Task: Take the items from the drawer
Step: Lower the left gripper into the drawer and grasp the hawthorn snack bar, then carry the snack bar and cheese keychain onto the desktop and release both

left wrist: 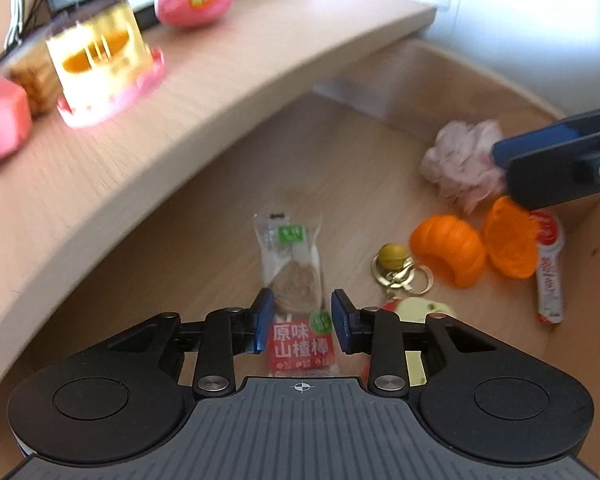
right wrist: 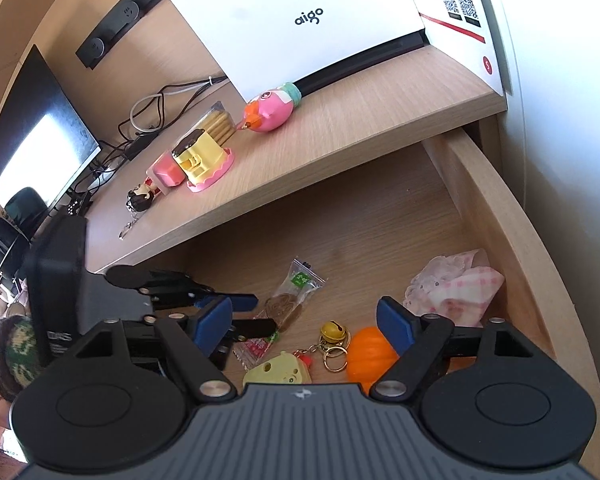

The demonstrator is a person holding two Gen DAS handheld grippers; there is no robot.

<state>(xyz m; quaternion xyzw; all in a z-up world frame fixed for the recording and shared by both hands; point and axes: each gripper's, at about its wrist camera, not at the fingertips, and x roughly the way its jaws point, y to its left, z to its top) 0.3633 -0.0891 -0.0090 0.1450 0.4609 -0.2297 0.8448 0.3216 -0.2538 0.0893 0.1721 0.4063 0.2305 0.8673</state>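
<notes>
Grippers over the open light-wood drawer (right wrist: 500, 208).
The clear-and-red hawthorn snack packet (left wrist: 296, 292) is straddled, ungripped, by the part-open left gripper (left wrist: 300, 322); the right gripper (right wrist: 304, 324) is spread wide, holding nothing.

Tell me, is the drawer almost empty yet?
Not yet. Several toys already sit on the desk, maybe from the drawer. The left gripper straddles the snack packet without squeezing it; the right gripper hovers open. Still inside: orange pumpkin, bell keychain, yellow toy, pink cloth.
</notes>
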